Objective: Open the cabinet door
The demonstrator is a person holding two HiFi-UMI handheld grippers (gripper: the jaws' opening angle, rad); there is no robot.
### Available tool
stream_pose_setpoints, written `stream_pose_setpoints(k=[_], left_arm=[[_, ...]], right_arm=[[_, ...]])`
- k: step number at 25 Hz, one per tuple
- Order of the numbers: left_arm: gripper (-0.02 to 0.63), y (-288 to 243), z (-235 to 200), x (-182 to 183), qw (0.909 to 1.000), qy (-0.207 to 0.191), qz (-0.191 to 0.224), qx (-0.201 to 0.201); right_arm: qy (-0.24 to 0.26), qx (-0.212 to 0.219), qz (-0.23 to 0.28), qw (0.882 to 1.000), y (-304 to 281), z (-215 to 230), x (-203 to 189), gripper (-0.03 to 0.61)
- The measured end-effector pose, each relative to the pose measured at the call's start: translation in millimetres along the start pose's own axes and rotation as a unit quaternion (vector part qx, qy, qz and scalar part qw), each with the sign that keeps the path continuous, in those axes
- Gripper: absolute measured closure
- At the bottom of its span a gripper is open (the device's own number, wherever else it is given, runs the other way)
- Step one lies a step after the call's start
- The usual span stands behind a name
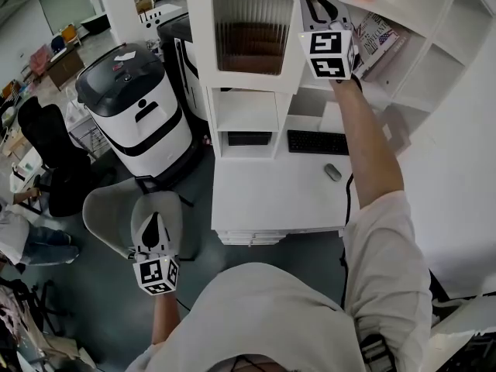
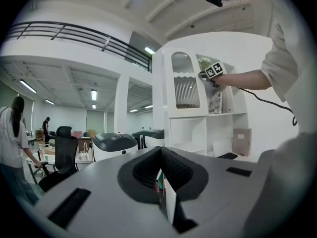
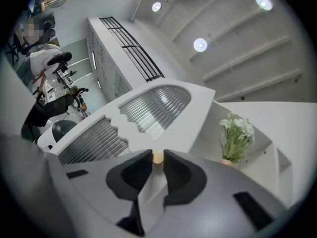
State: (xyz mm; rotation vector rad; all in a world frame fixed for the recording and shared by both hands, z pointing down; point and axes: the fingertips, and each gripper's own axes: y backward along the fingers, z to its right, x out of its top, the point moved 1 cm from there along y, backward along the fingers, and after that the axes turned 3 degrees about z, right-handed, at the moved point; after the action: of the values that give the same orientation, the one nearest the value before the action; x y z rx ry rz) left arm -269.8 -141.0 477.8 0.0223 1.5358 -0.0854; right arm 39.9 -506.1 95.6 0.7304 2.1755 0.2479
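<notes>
Cabinet door (image 3: 163, 108) knob (image 3: 158, 156) sits pinched between right gripper (image 1: 319, 5) jaws.

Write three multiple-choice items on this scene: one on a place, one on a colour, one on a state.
1. Where does the black keyboard lie?
A. On the floor
B. On the white desk
C. On the office chair

2. What colour is the knob on the cabinet door?
A. Blue
B. Black
C. Light tan

3. How does the right gripper stand?
A. Shut on the knob
B. Open, clear of the door
C. Holding the flowers

Answers:
1 B: the head view shows it lying on the desktop.
2 C: it shows tan between the dark jaws.
3 A: both jaws press the knob.
</notes>
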Motion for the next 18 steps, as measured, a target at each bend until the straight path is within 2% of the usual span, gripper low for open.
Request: stream_pose_setpoints(k=[18], left_arm=[[0.615,-7,9,3,0.9999,-0.005,-0.002,-0.012]], right_arm=[[0.096,0.011,0.037,0.995,26,-7,20,0.505]])
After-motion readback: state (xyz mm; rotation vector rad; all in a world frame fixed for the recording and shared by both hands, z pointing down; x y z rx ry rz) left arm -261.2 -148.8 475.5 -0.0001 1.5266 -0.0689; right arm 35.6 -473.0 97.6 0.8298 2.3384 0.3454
